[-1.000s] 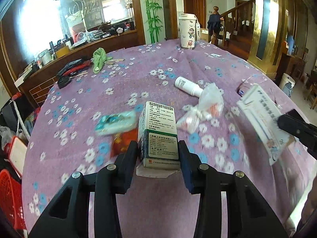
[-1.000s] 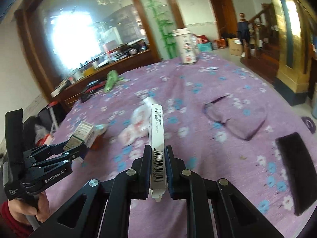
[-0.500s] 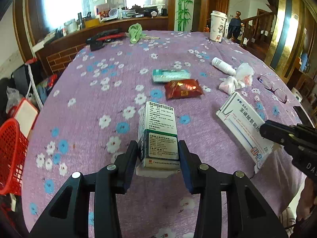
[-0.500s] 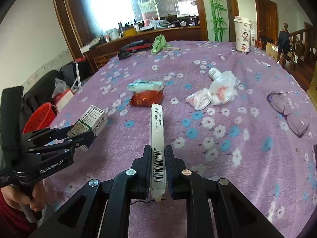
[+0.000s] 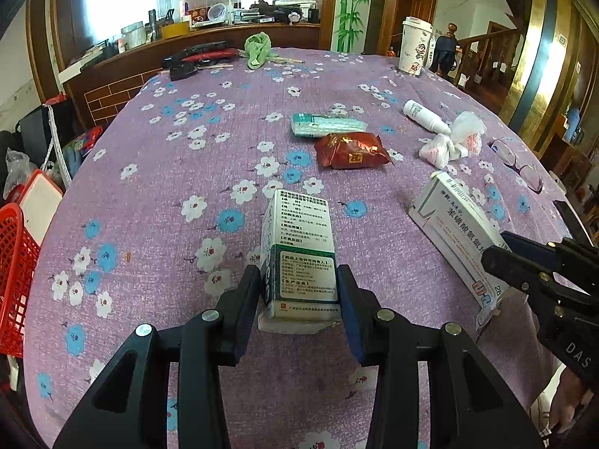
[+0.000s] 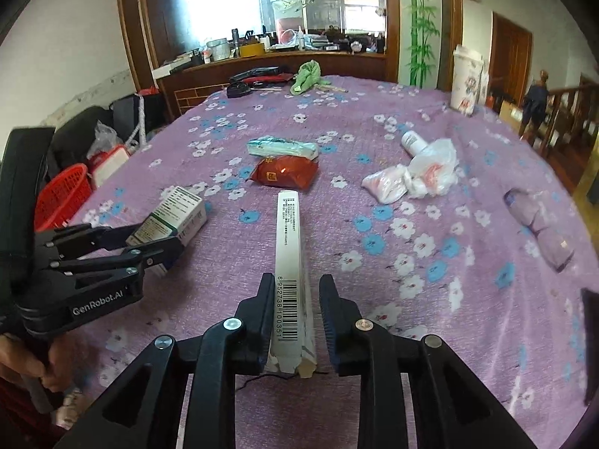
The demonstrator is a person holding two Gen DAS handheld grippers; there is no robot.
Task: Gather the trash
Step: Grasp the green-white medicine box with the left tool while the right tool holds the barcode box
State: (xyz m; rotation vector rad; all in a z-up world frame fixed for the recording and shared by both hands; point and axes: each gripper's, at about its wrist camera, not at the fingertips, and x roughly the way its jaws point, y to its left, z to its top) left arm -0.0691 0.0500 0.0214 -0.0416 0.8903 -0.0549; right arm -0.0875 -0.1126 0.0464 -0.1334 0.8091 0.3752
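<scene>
While the left gripper [image 5: 299, 292] clamps a green-and-white medicine box [image 5: 301, 258] above the near part of the flowered purple tabletop [image 5: 168, 187], the right gripper [image 6: 295, 318] has its jaws around a flat white carton [image 6: 290, 262] standing on edge, though a gap shows at the right jaw, so I cannot tell whether it grips. Farther off lie a red snack packet [image 5: 352, 149], a teal pack [image 5: 327, 125], a knotted plastic bag [image 5: 451, 140] and a white bottle [image 5: 425, 114].
</scene>
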